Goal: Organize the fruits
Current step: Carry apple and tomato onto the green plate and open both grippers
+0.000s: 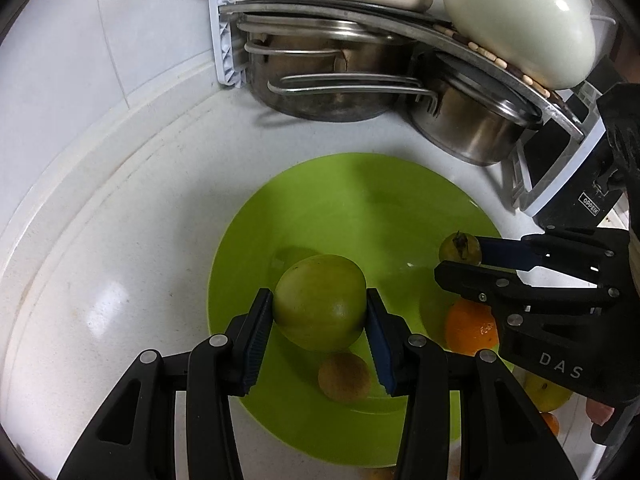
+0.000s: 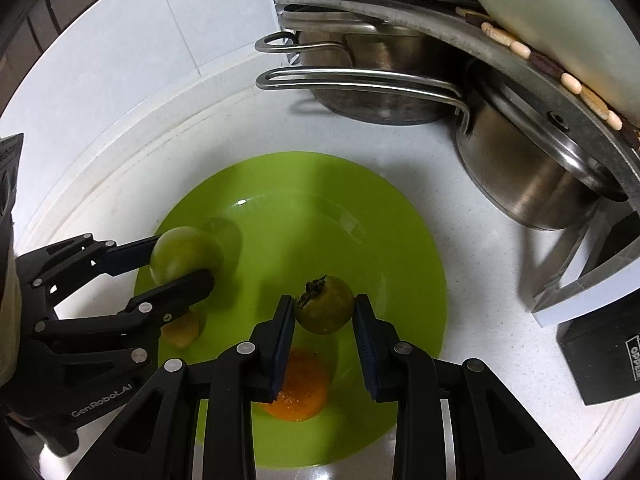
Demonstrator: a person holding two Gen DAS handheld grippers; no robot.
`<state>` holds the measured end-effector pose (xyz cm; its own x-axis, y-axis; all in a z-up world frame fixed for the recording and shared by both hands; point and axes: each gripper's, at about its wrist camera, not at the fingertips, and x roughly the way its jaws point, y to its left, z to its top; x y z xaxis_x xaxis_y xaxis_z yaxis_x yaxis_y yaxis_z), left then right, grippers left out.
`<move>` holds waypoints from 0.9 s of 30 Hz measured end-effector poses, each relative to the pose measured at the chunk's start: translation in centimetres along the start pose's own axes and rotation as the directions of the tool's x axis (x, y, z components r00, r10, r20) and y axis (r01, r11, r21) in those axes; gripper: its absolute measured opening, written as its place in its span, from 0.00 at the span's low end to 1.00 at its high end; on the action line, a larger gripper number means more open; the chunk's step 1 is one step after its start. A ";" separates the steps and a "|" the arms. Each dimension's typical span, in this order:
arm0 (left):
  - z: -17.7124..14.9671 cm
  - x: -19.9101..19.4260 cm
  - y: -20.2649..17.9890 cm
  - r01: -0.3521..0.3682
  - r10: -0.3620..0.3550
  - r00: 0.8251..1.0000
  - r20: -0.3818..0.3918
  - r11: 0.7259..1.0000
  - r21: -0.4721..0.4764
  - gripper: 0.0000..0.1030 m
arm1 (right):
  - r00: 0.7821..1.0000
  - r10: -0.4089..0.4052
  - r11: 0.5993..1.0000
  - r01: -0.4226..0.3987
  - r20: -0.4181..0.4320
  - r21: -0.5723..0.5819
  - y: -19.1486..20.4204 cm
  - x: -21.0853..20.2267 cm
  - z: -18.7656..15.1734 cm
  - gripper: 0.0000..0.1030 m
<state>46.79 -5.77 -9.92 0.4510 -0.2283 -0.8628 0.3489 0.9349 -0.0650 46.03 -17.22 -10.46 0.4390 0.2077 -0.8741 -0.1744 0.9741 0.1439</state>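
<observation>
Left gripper (image 1: 320,312): your jaws pinch a large green fruit (image 1: 320,307) over the lower middle of the green plate (image 1: 328,208); both blue pads press its sides.
Right gripper (image 2: 324,312): your jaws pinch a small green tomato (image 2: 325,307) with a dark stem, over the lower centre of the plate in the right wrist view.
Fruit on the plate: an orange (image 2: 298,390) lies under your right jaws, near the plate's lower rim; a small brown fruit (image 1: 344,376) lies under your left jaws, just below the large green fruit.
Fruit off the plate: in the left wrist view, at the lower right edge, a yellow-green fruit (image 1: 546,394) and another orange one (image 1: 551,422) show partly behind the right gripper.
Open room: the upper half of the plate is bare, and so is the white bench (image 1: 120,260) to the left of it.
Edges: the bench's raised curved lip (image 1: 132,152) runs along the left, from lower left to upper middle.
Crowded side: two steel pots (image 2: 536,168) under a dish rack (image 2: 400,12) fill the upper right, the nearer pot close to the plate's upper right rim; a black box (image 2: 600,356) sits on the bench at the right.
Between your grippers: they sit side by side over the plate, near each other but apart.
</observation>
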 end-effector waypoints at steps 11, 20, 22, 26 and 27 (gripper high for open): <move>0.0 -0.8 -0.1 -0.001 0.001 1.000 0.013 1.000 -0.004 0.44 | 1.000 -0.007 1.000 0.007 0.019 -0.007 0.2 -0.6 -0.2 0.35; -0.4 -5.9 -0.4 -0.023 0.024 0.993 0.117 1.000 -0.009 0.56 | 0.995 -0.009 1.000 0.010 0.103 -0.005 1.1 -4.4 -1.2 0.35; -0.7 -7.3 -0.3 -0.026 0.028 0.989 0.144 1.000 -0.013 0.57 | 0.992 -0.009 1.000 0.009 0.128 -0.001 1.4 -5.6 -1.4 0.35; -1.4 -10.2 0.4 -0.012 0.018 0.980 0.199 0.999 -0.033 0.62 | 0.984 0.008 1.000 -0.007 0.177 -0.003 2.1 -8.0 -1.9 0.38; -1.6 -10.9 0.5 -0.016 0.023 0.977 0.211 0.999 -0.035 0.63 | 0.981 0.014 1.000 -0.013 0.193 -0.004 2.6 -8.8 -2.1 0.40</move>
<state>40.74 -2.34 -1.39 0.6221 -0.2594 -0.7387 0.3131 0.9472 -0.0689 39.90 -16.69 -3.40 0.5986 0.2344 -0.7659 -0.1836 0.9709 0.1537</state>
